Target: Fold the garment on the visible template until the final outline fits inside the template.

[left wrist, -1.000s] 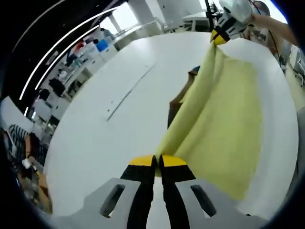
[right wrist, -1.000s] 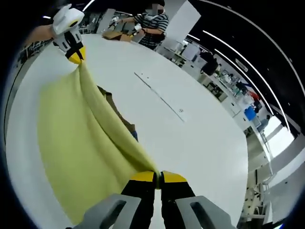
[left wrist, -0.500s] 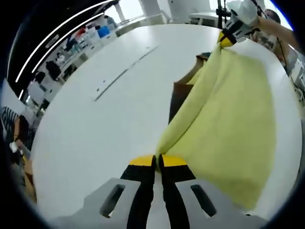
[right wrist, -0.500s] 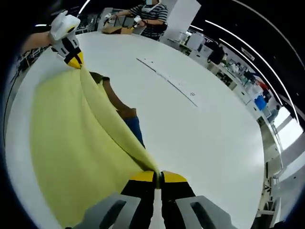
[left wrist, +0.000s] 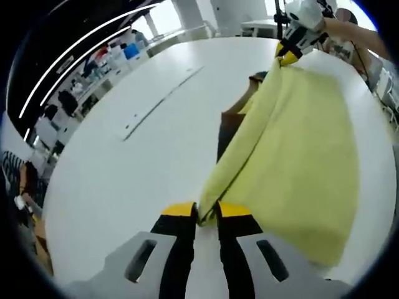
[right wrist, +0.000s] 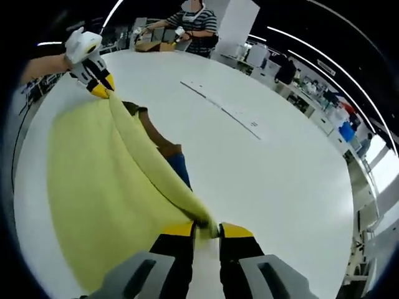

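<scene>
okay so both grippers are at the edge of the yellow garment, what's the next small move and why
Probably draw both grippers back clear of the cloth. The left gripper and right gripper both have their jaws parted, with the yellow garment edge lying loose between them over the brown template. The fold looks laid on the white table, so check the outline next.

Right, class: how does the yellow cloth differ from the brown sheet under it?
The yellow cloth is bright and rolls over along one edge; the brown sheet is dark and flat. The cloth lies on top, broad; the sheet peeks out beside it. Both rest on the white table.
</scene>
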The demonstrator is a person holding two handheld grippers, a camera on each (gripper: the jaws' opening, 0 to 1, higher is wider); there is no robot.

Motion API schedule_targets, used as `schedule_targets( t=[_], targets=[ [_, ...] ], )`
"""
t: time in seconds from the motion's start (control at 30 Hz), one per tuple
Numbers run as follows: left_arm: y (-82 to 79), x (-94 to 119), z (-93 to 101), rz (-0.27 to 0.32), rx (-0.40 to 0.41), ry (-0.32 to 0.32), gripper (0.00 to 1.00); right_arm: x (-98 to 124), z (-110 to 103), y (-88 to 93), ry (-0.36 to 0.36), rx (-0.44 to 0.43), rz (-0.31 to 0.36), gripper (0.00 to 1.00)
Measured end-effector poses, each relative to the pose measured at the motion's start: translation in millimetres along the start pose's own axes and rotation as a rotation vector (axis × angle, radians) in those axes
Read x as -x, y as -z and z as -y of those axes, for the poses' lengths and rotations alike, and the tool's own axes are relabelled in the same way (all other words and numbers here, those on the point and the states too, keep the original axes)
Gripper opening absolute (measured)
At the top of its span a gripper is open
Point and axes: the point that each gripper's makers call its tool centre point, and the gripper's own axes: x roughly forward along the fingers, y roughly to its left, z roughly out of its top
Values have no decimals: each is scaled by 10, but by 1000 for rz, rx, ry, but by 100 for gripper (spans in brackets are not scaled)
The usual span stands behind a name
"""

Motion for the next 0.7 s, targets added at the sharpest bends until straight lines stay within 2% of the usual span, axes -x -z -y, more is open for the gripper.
schedule_targets(
  t=[0.1, 0.27, 0.37, 0.47, 0.57, 0.7],
  targets=[
    [-20, 26, 8, 9, -19, 3, 17, 14, -10, -18, 3, 33, 3, 21],
    [-17, 52, -11, 10, -72, -18, 20, 49, -37, -78, 12, 74, 25, 25],
    [10, 41, -47, 4, -88, -38, 18, 22, -37, -88, 13, 81, 41, 24],
    [43, 64, -54, 3, -98, -55, 15, 2, -17, -4, 26, 123, 8, 22],
    [42, 74, -28, 18, -108, -48, 11, -8, 12, 10, 20, 93, 27, 19],
    [72, 26, -40, 2, -119, -55, 5, -39, 61, 12, 29, 69, 40, 14]
  ],
)
